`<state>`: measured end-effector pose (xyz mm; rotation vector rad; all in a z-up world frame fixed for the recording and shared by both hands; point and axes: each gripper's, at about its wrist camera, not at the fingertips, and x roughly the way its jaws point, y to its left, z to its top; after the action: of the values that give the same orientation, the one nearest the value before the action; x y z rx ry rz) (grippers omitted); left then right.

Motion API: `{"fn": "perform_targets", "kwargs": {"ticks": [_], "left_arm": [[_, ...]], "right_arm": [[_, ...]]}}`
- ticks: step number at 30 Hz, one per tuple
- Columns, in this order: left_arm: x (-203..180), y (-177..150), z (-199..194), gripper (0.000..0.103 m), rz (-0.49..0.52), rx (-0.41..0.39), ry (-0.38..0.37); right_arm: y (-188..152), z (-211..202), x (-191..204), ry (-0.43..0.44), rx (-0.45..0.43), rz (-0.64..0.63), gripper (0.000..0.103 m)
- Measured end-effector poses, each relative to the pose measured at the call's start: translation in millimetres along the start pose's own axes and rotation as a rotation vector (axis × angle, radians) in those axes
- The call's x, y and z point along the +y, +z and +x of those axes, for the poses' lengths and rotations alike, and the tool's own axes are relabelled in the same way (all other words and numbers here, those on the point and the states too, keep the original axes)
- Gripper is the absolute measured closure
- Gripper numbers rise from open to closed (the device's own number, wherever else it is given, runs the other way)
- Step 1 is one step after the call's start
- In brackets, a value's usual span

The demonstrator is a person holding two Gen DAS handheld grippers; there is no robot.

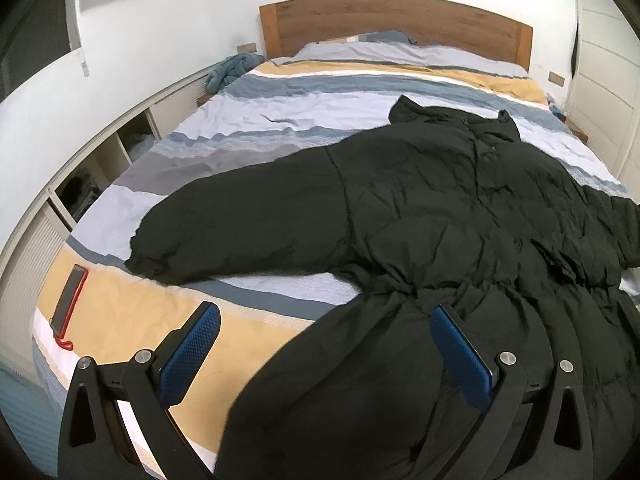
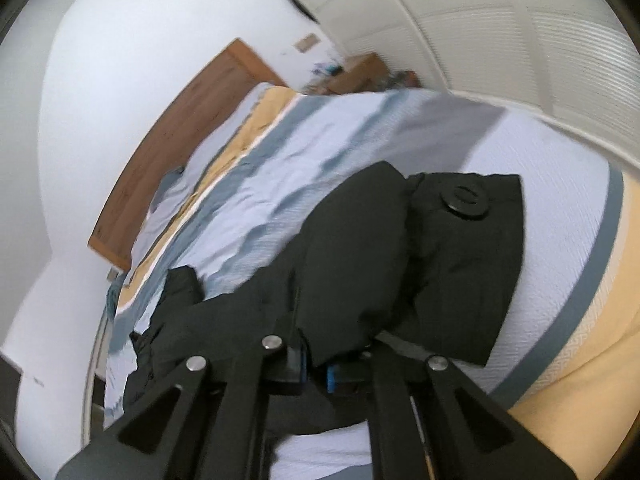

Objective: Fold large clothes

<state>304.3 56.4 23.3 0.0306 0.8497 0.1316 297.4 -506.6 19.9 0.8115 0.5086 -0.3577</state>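
Bed (image 1: 280, 120) holds the black coat (image 1: 460, 208), spread flat w/ both sleeves out, so folding has barely begun. My right gripper (image 2: 316, 364) is pinched on a sleeve cuff (image 2: 460, 248) above the bed; left gripper (image 1: 324, 344) gapes wide, empty, over the coat's hem.

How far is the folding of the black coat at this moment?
Done: the black puffer coat lies spread on the striped bed. In hand: the right gripper is shut on the cuff of one sleeve and holds it above the bed. Left: the left gripper is open, the other sleeve lies outstretched, and no fold shows.
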Motion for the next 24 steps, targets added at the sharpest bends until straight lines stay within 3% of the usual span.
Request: {"fn": "perform_targets", "kwargs": {"ticks": [10,16,24], "left_arm": [[45.8,-11.7,-22.2,0.001,-0.072,-0.019,-0.007],[70.5,-20.8,-30.5,0.001,-0.105,-0.025,-0.003],[103.5,-35.4,-31.7,0.001,-0.148,-0.012,0.019]], "right_arm": [[-22.3,-8.2,116.3,0.096,0.025,-0.234,0.097],[-70.1,-1.0,182.1,0.169,0.099,-0.363,0.097],[-147.3,31.5,219.0,0.182,0.236,-0.469,0.097]]}}
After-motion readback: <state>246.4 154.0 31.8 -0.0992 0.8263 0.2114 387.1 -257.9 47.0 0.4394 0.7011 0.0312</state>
